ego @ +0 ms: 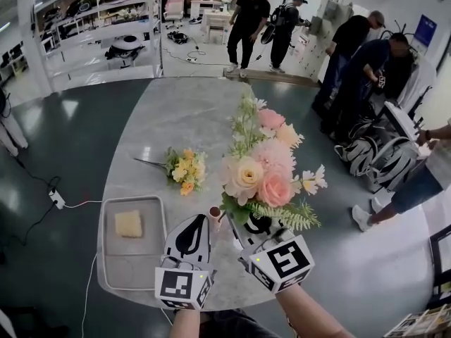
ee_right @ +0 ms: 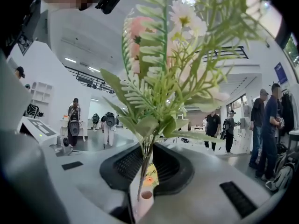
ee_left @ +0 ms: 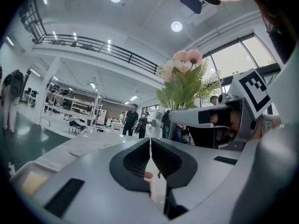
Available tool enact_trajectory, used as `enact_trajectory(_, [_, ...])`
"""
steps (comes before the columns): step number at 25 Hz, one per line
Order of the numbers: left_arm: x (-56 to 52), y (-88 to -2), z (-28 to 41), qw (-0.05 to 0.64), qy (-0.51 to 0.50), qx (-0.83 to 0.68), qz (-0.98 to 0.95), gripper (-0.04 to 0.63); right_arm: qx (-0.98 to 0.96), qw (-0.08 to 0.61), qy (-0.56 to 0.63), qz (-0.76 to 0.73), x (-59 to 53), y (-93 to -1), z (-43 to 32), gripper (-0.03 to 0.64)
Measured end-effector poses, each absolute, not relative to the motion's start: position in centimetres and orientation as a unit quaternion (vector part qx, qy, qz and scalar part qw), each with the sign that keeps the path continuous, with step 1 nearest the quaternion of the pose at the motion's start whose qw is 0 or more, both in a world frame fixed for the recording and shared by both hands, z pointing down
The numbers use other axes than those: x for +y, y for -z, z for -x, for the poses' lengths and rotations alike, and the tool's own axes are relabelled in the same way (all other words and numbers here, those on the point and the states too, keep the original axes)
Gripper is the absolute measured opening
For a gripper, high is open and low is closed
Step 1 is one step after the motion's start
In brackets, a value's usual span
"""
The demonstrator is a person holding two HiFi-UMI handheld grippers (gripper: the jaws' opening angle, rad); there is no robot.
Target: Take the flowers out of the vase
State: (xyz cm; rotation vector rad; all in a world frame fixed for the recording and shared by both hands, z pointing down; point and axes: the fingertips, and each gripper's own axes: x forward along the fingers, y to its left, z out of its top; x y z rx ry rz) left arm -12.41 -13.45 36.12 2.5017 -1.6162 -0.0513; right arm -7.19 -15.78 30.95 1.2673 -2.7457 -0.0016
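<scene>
while the right claw (ego: 245, 229) sits half hidden under greenery in the head view, the pink-and-peach bouquet of artificial flowers and fern fronds (ego: 264, 171) rises right above it. the slim pale vase with a brownish mouth (ego: 215, 213) is just to its left, between it and the left claw (ego: 203, 220). the rounded grey marble table (ego: 176, 118) lies bare ahead of both claws, and its near edge runs just behind them. left of the left claw rests a grey metal tray (ego: 103, 245) holding a yellow sponge (ego: 129, 224). ahead-left lies a small yellow flower bunch (ego: 184, 167). people (ego: 246, 20) stand well beyond the table's far edge. the cubes carry black square markers and no words.

in the left gripper view, the left claw (ee_left: 150, 146) has its jaws drawn to a hairline slit. the vase (ee_left: 150, 183) shows low in the gap beneath them, and the bouquet (ee_left: 184, 78) towers to the right.

in the right gripper view, the right claw (ee_right: 148, 153) stands narrow, clamped on the bouquet (ee_right: 163, 78) by its green stems. the vase (ee_right: 141, 197) mouth is just below, and i cannot tell whether the stems reach into it.
</scene>
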Motion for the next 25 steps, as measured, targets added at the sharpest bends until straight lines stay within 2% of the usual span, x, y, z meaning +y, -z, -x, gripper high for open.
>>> enact_trajectory(14, [-11.7,-32.1,11.4,0.087,0.024,-0.533,-0.841,0.015,-0.920,0.088,-0.035,-0.379,-12.5,-30.0,7.2,0.072])
enact_trajectory(25, [-8.9,-34.4,10.5,0.105,0.025,-0.527,-0.843,0.015,-0.926,0.116,-0.071,-0.352,-9.0,-33.9,7.2,0.072])
